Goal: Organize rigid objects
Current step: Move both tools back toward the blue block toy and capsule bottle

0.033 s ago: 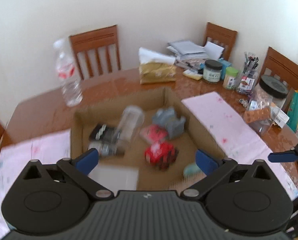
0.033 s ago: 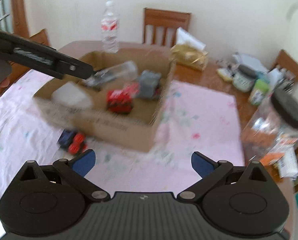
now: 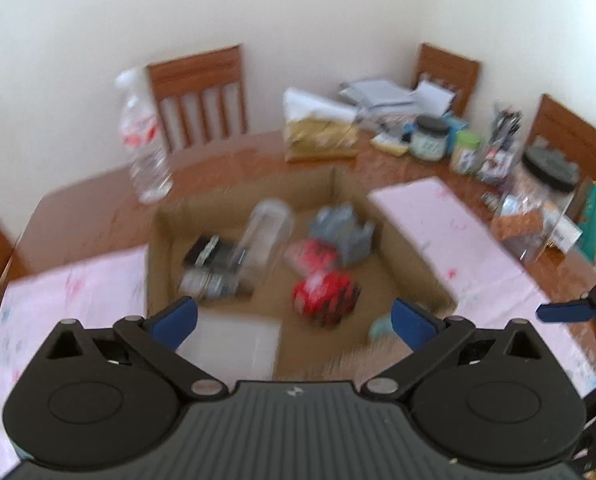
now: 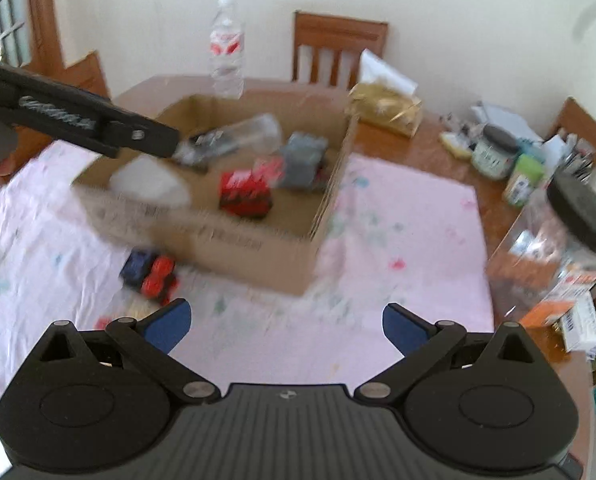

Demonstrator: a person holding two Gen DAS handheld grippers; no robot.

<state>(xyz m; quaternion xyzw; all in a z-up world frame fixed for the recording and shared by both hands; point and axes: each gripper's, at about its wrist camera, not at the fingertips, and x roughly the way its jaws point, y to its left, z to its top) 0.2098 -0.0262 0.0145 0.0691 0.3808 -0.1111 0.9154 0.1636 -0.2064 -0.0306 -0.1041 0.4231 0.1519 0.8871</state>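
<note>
Left gripper [image 3: 293, 322]: blue-padded jaws opening, spread wide toward 9 and 3 o'clock in its own view, nothing between them; tilted downward. In the right wrist view one black finger [image 4: 97, 128] of it reaches in from 9 o'clock toward centre.

Right gripper [image 4: 283, 322]: jaws wide apart, empty, tilted downward. One blue fingertip [image 3: 566, 312] shows at 3 o'clock in the left wrist view.

home dining room, wooden table [image 4: 426, 140], wooden chairs [image 4: 340, 50], cluttered jars [image 4: 494, 152]
</note>
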